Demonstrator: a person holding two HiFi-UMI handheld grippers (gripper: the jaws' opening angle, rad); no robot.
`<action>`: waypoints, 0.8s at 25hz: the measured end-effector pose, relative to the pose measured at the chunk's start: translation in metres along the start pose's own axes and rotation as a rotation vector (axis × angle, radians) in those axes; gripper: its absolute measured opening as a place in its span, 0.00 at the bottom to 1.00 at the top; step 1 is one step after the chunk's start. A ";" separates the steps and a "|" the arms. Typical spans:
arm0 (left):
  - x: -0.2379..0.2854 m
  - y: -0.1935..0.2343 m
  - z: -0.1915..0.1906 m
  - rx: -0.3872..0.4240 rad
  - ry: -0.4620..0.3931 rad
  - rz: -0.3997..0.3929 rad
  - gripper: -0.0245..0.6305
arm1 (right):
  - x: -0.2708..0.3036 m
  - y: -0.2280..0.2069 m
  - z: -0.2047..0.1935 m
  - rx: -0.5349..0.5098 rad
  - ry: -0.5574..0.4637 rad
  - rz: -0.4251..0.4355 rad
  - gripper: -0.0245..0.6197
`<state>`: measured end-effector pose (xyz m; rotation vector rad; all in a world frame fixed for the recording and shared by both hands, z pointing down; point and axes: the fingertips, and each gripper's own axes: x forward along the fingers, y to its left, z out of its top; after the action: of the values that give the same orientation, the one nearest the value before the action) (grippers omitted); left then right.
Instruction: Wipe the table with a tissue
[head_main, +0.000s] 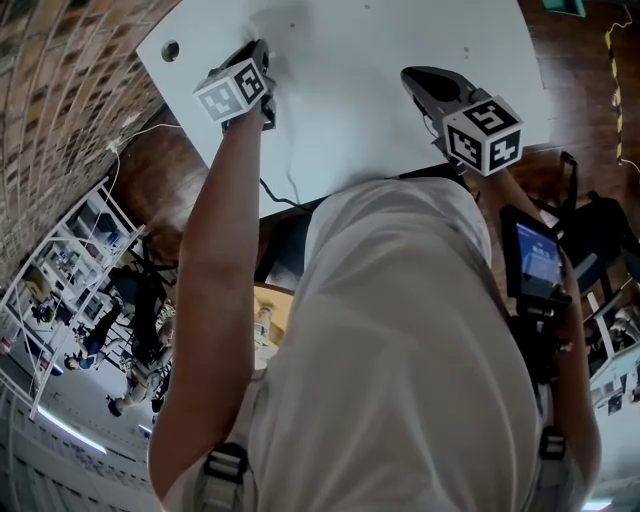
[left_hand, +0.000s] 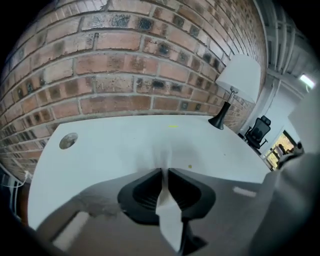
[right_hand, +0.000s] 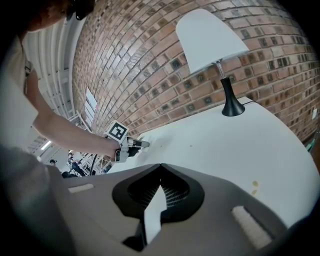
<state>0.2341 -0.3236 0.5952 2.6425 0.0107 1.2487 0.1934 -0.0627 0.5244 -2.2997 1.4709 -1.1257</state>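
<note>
The left gripper (left_hand: 165, 171) is clamped on the white tissue (left_hand: 168, 151), which bunches at its jaw tips and lies against the white counter (left_hand: 100, 150). The right gripper (right_hand: 160, 166) hangs over the counter well apart from the left one, its jaws together with nothing between them. Farther along the counter there is a round cable hole (left_hand: 68, 140) on the left and a white-shaded lamp (left_hand: 239, 80) at the far right. Behind them is the brick wall (left_hand: 125, 65).

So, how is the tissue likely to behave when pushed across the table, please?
Probably floppy: the tissue folds and creases where the left gripper pinches it. Likely very light, so it may bunch or drag unevenly on the smooth table rather than slide flat.
</note>
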 end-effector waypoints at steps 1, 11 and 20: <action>0.004 0.000 0.002 0.011 -0.003 -0.001 0.11 | -0.002 -0.001 -0.001 0.001 0.001 -0.002 0.05; 0.030 -0.024 0.010 0.169 0.050 0.073 0.11 | -0.019 -0.013 -0.001 0.022 -0.015 -0.028 0.05; 0.031 -0.043 0.014 0.197 0.051 0.025 0.11 | -0.023 -0.019 -0.002 0.038 -0.025 -0.032 0.05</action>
<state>0.2681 -0.2815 0.6019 2.7821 0.1153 1.3885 0.2000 -0.0333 0.5242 -2.3116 1.3965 -1.1192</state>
